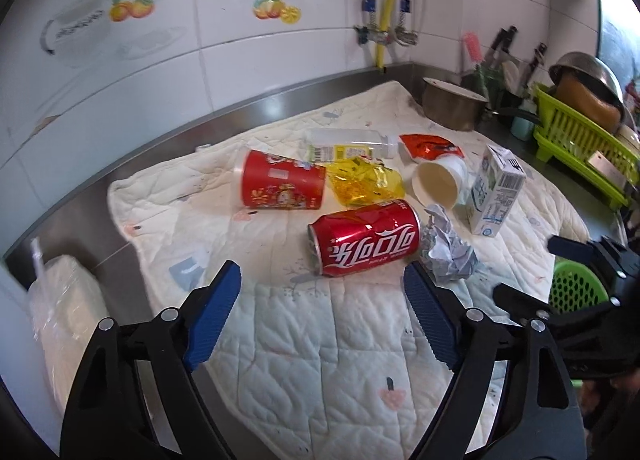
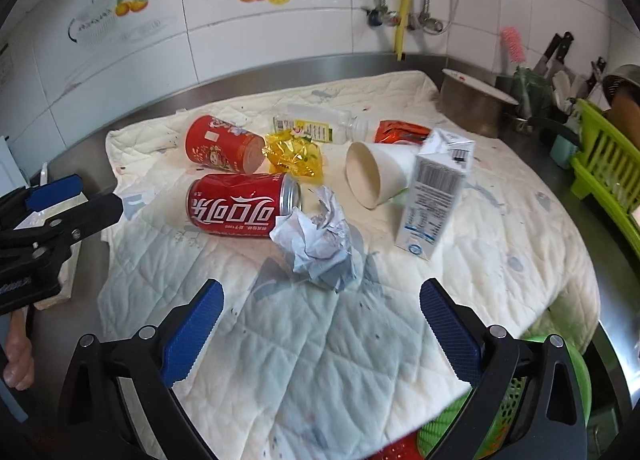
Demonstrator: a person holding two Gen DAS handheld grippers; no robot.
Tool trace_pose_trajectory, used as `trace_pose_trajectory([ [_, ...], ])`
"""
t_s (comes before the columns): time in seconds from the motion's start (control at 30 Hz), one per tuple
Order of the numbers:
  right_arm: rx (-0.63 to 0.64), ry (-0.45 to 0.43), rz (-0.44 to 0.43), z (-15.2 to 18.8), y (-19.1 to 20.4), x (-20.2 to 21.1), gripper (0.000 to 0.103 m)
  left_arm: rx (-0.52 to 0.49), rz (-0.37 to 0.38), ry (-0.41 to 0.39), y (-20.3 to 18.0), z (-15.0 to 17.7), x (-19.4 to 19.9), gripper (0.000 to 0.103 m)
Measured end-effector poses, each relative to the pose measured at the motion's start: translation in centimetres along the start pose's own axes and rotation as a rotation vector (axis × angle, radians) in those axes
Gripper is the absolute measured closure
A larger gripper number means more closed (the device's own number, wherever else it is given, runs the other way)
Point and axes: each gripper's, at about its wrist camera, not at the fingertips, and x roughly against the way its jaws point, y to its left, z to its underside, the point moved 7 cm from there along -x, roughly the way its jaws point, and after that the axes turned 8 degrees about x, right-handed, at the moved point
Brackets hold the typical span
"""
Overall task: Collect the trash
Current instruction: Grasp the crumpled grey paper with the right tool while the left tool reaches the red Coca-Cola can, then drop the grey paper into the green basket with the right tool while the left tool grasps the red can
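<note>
Trash lies on a white quilted mat (image 1: 304,340) (image 2: 304,340): a dented red cola can (image 1: 366,236) (image 2: 240,204), crumpled paper (image 1: 446,250) (image 2: 318,244), a red paper cup (image 1: 282,186) (image 2: 222,144), a yellow wrapper (image 1: 366,180) (image 2: 294,154), a white paper cup (image 1: 438,180) (image 2: 376,174), a milk carton (image 1: 496,190) (image 2: 434,194), a clear bottle (image 1: 346,144) (image 2: 320,124) and a red wrapper (image 1: 430,146) (image 2: 400,132). My left gripper (image 1: 322,292) (image 2: 72,200) is open and empty, just short of the cola can. My right gripper (image 2: 320,310) (image 1: 560,264) is open and empty, just short of the crumpled paper.
A green basket (image 2: 532,412) (image 1: 574,286) sits at the mat's near right edge. A metal pot (image 1: 452,104) (image 2: 476,100), knives and a green dish rack (image 1: 580,136) (image 2: 604,164) stand at the right. A wrapped white block (image 1: 60,320) lies at the left. A tiled wall is behind.
</note>
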Motion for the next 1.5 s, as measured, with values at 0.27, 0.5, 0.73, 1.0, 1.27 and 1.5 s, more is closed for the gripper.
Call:
trace_pose_trajectory([
  [0.27,0.020,0.056,-0.013,-1.2,0.0,-4.9,0.016,-0.147,0.118,0.042,-1.3,-1.0,-3.2,0.023],
  [0.5,0.019,0.110,-0.007,-1.3,-0.7,-8.1,0.023,-0.298,0.232,0.092,-2.8,-1.3,-6.1,0.022],
  [0.73,0.000,0.146,-0.030,-1.0,-1.1,-9.7,0.041,-0.406,0.305,0.126,-3.7,-1.7,-8.8,0.018],
  [1.0,-0.027,0.149,-0.044,-0.8,-1.0,-9.3,0.054,-0.526,0.365,0.195,-4.7,-1.4,-11.7,0.015],
  [1.27,-0.058,0.121,-0.041,0.2,-1.6,-5.5,0.054,-0.556,0.396,0.258,-5.4,-1.0,-14.2,0.015],
  [1.5,-0.130,0.107,0.037,3.1,-4.6,-1.0,0.054,-0.568,0.408,0.274,-6.5,-0.2,-14.3,0.027],
])
